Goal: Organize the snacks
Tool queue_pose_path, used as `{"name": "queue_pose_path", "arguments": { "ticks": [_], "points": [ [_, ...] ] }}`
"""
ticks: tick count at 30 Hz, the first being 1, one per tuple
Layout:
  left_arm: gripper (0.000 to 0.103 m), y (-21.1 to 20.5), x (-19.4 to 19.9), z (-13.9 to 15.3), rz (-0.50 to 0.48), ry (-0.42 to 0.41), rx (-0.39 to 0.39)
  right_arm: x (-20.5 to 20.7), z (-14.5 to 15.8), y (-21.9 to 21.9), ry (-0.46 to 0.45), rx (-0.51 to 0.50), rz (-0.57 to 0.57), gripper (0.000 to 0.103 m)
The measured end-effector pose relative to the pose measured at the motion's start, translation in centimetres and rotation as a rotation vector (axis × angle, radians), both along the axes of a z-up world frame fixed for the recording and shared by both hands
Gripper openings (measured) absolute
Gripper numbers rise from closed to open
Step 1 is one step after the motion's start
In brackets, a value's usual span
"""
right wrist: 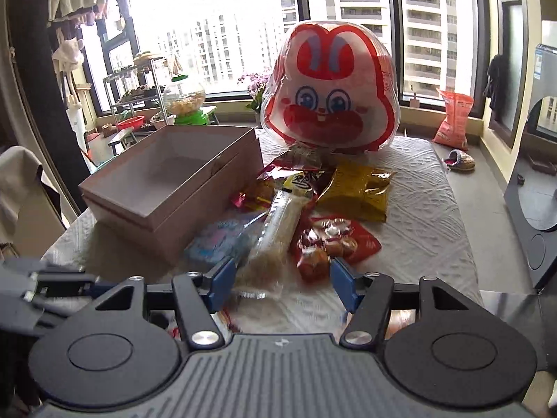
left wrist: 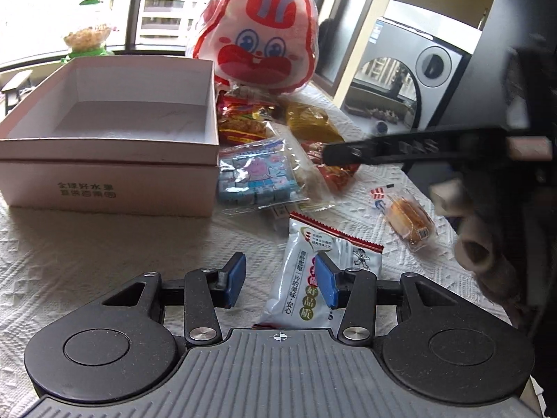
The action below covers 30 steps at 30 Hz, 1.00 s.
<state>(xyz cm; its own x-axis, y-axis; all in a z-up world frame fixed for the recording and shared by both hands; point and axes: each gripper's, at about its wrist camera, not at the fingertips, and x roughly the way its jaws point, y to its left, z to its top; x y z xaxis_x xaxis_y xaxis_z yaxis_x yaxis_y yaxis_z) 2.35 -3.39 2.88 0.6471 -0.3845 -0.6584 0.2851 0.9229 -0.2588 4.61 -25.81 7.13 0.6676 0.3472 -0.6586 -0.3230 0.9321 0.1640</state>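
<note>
**Asker:** Snacks, then: what are the fingers doing with them?

**Onlooker:** Left gripper (left wrist: 281,280) hangs with its blue pads (left wrist: 237,280) apart, nothing pinched. A white sachet (left wrist: 315,280) lies flat on the cloth under it, beneath the right pad. Right gripper (right wrist: 281,280) also stands apart; a long clear packet (right wrist: 278,230) of pale crumbly stuff lies between its pads, but I see no pad pressing it.

**Asker:** Where does everything sit?

**Onlooker:** A loose heap lies mid-table: blue candy bag (left wrist: 256,176), yellow bag (right wrist: 358,188), red bag (right wrist: 330,240). A small wrapped cake (left wrist: 410,221) lies alone to the right. The open box (left wrist: 104,160) stands empty to the left; a rabbit-face pouch (right wrist: 330,94) stands at the far side.

**Asker:** How will they handle?

**Onlooker:** Light, crinkly and slippery, I judge. Pinch a sealed edge or the packet's middle gently; the contents could crush.
</note>
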Motion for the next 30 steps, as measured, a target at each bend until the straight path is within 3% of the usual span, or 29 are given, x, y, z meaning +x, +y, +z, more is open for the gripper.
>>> {"name": "queue_pose_path", "arguments": {
  "ticks": [3, 6, 13, 18, 21, 23, 26, 30],
  "points": [
    [0.049, -0.1, -0.5, 0.0, -0.024, -0.013, -0.014, 4.8, -1.6, 1.7, 0.116, 0.036, 0.021, 0.040],
    [0.049, 0.4, -1.0, 0.3, -0.038, -0.035, -0.025, 6.3, -2.7, 3.1, 0.142, -0.022, 0.009, 0.032],
    [0.049, 1.8, -0.1, -0.3, 0.006, -0.012, -0.098, -0.8, -2.5, 0.9, 0.178, -0.081, 0.086, 0.029],
    [0.049, -0.9, 1.0, 1.2, -0.096, -0.004, -0.152, -5.3, -1.7, -1.6, 0.184, -0.011, 0.110, 0.030],
    [0.049, -3.9, 2.3, 1.2, -0.140, 0.047, -0.093, -7.2, -0.7, -2.8, 0.068, -0.068, 0.031, 0.036],
    [0.049, -5.9, 3.4, 0.8, -0.142, 0.091, -0.055, -8.0, 0.0, -3.7, -0.004, -0.110, -0.018, 0.051],
    [0.049, -8.5, 4.6, -0.4, -0.126, 0.125, 0.008, -8.5, 0.7, -5.1, -0.091, -0.163, -0.089, 0.063],
    [0.049, -11.6, 4.3, -1.1, -0.170, 0.041, 0.153, -7.7, 0.2, -7.4, -0.129, -0.168, -0.184, 0.071]
  ]
}}
